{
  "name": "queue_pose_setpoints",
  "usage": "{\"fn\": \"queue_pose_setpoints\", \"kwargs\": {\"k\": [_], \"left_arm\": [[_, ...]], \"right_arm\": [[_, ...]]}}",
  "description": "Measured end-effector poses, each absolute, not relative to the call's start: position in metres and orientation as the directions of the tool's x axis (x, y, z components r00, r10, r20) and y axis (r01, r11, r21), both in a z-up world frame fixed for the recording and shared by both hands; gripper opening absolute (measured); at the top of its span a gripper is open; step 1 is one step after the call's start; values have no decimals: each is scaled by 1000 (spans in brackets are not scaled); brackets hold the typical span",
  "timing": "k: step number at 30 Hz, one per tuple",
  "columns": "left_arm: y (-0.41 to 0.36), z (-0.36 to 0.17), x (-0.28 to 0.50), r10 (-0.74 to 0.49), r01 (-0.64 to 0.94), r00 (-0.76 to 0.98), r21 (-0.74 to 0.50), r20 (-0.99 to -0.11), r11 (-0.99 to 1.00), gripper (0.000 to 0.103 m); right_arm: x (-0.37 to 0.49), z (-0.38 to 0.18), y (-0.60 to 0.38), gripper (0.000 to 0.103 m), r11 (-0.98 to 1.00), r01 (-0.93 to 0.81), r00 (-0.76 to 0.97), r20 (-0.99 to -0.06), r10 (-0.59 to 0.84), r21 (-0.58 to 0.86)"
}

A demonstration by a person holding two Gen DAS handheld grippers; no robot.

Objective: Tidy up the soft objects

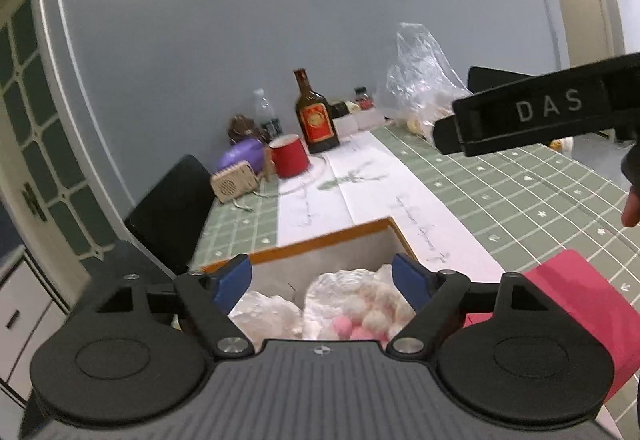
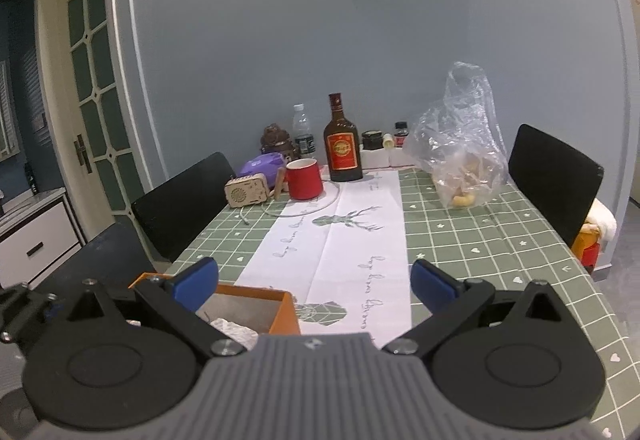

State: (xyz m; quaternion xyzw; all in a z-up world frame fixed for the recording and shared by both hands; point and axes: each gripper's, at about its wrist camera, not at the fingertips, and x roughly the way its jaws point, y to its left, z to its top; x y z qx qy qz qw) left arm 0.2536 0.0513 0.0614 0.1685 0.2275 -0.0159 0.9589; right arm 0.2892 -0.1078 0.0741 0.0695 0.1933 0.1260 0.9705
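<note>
At the far left of the table a black chair stands against the green checked tablecloth. Near the wall sit a small wooden radio-like box, a purple pouch, a red mug, a clear water bottle and a brown liquor bottle with a red label. A white paper runner printed with deer runs down the middle of the table.

At the near edge an orange-rimmed box lies under the left gripper, whose blue fingertips are spread apart over the box with nothing between them. Inside lie crinkled clear bags, one of white and pink soft balls, another of white fluff. A pink sheet lies just right of the box.

The right gripper hovers over the runner to the right of the box, its blue fingers wide apart and empty. Farther right, a clear plastic bag holding pale pieces stands on the cloth, with a second black chair beyond.
</note>
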Motion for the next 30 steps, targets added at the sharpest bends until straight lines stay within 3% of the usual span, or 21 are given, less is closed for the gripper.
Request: {"fn": "queue_pose_setpoints", "kwargs": {"k": [4, 7, 10, 15, 18, 21, 25, 30], "left_arm": [[55, 74, 243, 39, 67, 923, 260, -382, 963, 95], [55, 85, 231, 65, 4, 956, 234, -285, 972, 97], [55, 93, 217, 41, 0, 978, 197, -204, 980, 100], [43, 110, 191, -5, 29, 987, 140, -163, 990, 102], [26, 121, 161, 13, 11, 993, 202, -115, 979, 102], [19, 130, 125, -18, 31, 997, 186, -72, 982, 102], [5, 125, 90, -36, 55, 994, 188, -106, 981, 102], [-8, 101, 62, -1, 33, 984, 178, -177, 984, 102]], "right_arm": [[274, 86, -118, 100, 972, -177, 923, -316, 219, 157], [257, 96, -118, 100, 999, -47, 957, -286, 50, 16], [240, 99, -119, 100, 999, -23, 965, -264, 10, -49], [208, 92, -116, 100, 979, 60, 967, -233, -106, -197], [172, 86, -130, 100, 992, 32, 972, -228, -60, -123], [127, 78, -149, 100, 1000, 11, 977, -214, -12, -6], [76, 68, -170, 100, 992, -24, 976, -211, 51, 126], [33, 56, -166, 100, 990, -59, 968, -236, 87, 126]]}}
